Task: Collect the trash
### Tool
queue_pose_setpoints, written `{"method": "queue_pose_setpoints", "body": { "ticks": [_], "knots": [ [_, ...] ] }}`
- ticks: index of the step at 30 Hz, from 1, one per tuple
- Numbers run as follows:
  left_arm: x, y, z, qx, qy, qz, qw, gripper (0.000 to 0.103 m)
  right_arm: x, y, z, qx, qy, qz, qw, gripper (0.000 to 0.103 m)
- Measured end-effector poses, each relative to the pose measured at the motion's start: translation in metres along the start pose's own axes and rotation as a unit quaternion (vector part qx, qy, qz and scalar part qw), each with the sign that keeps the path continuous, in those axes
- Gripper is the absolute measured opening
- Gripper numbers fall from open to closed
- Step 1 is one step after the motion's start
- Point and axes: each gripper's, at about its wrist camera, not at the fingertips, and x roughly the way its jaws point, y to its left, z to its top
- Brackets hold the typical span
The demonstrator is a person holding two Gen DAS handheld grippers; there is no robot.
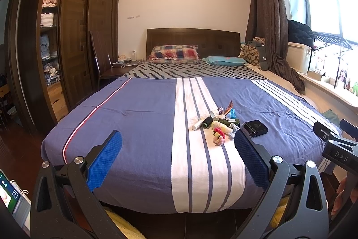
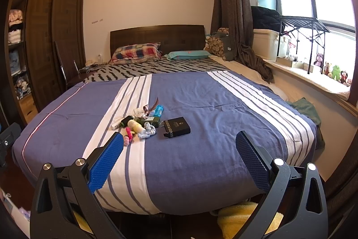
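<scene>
Standing off at the foot of the bed [image 2: 201, 149], both claws are empty with fingers spread wide: the left claw [image 1: 177, 145] and the right claw [image 2: 179, 147] hover short of the mattress edge, touching nothing. The trash sits in one small heap [image 2: 138, 122] on the white stripe of the blue bedcover, near the middle: small bottles, hair ties, scraps of wrapper. A black box [image 2: 176, 127] lies just beside the heap, toward the window side. Judgement: collection has not begun; the wide stance suits a first reach. No bin is in view.
</scene>
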Motion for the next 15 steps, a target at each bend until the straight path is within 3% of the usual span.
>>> {"method": "queue_pose_setpoints", "body": {
  "ticks": [15],
  "knots": [
    [0.0011,0.0012,-0.0003,-0.001,0.001,0.002,1.0,0.095,-0.0007,-0.0002,0.0002,0.001,0.0,-0.001,1.0,0.1]
  ]
}}
